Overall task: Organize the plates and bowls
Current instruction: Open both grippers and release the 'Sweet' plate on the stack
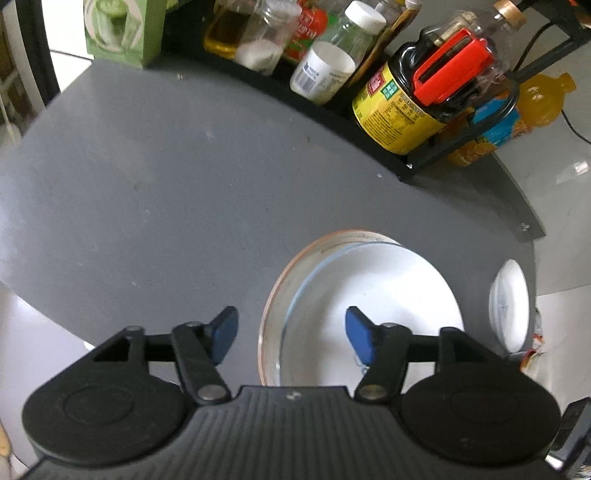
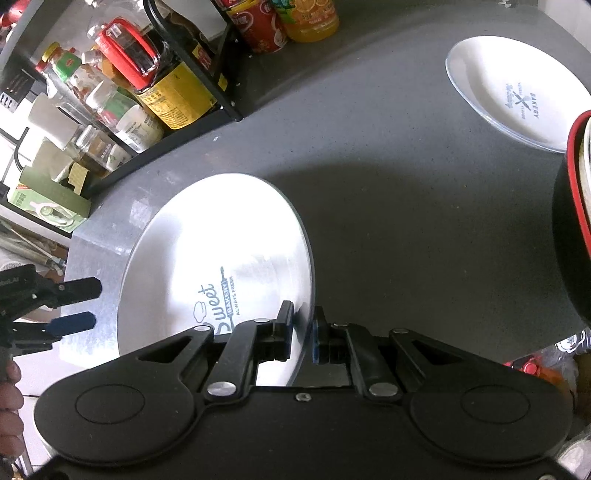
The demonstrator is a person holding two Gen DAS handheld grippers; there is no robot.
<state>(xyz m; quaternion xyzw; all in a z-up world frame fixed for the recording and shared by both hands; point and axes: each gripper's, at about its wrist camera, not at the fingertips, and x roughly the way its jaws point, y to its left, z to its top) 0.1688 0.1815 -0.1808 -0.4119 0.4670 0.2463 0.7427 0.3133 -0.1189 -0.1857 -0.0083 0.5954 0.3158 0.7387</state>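
My right gripper (image 2: 303, 332) is shut on the near rim of a white plate printed "Sweet Bakery" (image 2: 221, 236), which spreads out to the left over the grey counter (image 2: 406, 192). My left gripper (image 1: 291, 334) is open and holds nothing; it hovers over the left rim of a white plate (image 1: 373, 295) that sits inside a wider orange-rimmed dish (image 1: 273, 295). In the right wrist view the left gripper (image 2: 79, 304) shows beyond the plate's left edge. A second white "Bakery" plate (image 2: 517, 92) lies flat at the far right. A black bowl with a red rim (image 2: 572, 229) stands at the right edge.
A black wire rack of bottles and jars (image 1: 369, 81) runs along the back of the counter, with a green box (image 1: 122, 33) at its left end. An orange juice bottle (image 2: 314, 18) and a red can (image 2: 258, 26) stand beyond it. The counter edge (image 1: 528, 229) lies close on the right.
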